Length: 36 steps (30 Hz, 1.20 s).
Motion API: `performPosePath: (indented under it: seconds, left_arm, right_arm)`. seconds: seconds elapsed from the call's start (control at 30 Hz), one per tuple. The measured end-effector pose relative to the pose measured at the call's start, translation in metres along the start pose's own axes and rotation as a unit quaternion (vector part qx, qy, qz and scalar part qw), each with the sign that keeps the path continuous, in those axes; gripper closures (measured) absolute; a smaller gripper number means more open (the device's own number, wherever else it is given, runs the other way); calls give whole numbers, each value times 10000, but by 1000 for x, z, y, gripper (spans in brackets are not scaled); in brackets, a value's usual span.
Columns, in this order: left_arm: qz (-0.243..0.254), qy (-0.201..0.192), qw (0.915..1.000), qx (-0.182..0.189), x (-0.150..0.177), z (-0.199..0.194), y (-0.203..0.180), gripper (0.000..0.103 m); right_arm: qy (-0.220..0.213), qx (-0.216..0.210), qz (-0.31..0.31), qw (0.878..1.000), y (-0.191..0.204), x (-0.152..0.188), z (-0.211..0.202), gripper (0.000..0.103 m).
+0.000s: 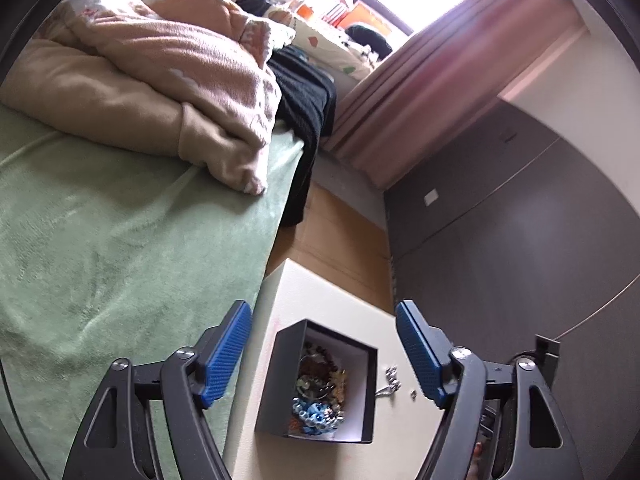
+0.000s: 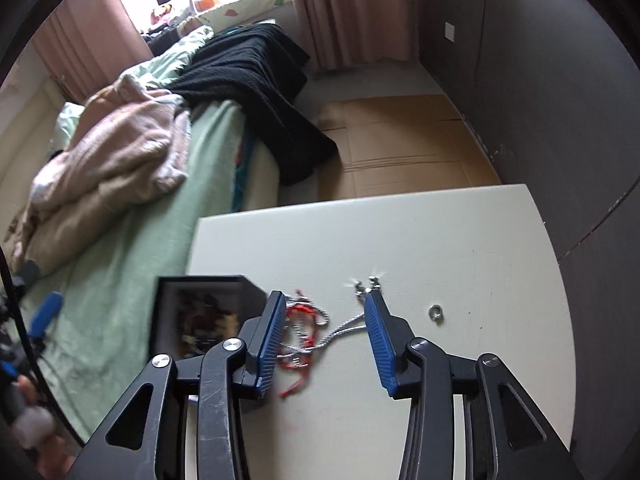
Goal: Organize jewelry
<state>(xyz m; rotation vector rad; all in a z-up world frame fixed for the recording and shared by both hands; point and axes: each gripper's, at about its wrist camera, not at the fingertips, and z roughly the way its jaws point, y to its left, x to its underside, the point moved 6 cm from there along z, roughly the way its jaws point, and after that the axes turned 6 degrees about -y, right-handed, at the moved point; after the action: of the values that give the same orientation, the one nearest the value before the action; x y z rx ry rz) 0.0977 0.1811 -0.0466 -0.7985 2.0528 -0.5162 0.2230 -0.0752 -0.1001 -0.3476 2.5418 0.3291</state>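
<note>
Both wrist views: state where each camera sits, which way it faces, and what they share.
Left wrist: on the left gripper, open, looking down at the black box of jewelry on the white table, bed beyond.
Right wrist: on the right gripper, open over the red cord and silver chain; ring nearby.
Shared: box, table, bed.

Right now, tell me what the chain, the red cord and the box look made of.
Chain: likely metal, silvery and glinting, twisted links. Red cord: seemingly thread or string, matte, with a loose end. Box: probably card, matte black outside, white inside; the look doesn't settle it.
</note>
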Motion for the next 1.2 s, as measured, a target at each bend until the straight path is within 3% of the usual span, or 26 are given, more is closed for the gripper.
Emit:
performPosePath:
  seconds: [0.37, 0.43, 0.5, 0.7, 0.83, 1.2]
  left_arm:
    - [197, 215, 9995, -144, 13, 14, -8, 23]
    - [226, 212, 9994, -135, 14, 14, -10, 23]
    - [227, 196, 9995, -121, 14, 13, -12, 23]
    - [286, 226, 9993, -81, 16, 12, -16, 23]
    - [281, 191, 9994, -52, 15, 8, -17, 23]
    - [134, 147, 9998, 44, 11, 1, -13, 23]
  right_arm:
    - [568, 281, -21, 9980, -28, 24, 71, 62]
    - [736, 341, -73, 9967, -28, 31, 82, 85]
    - [634, 326, -47, 9974, -29, 30, 76, 89]
    - [56, -64, -42, 10000, -14, 5, 24, 89]
    - [-503, -189, -255, 9982, 7, -23, -32, 89]
    - [-1563, -249, -701, 9849, 63, -90, -140, 89]
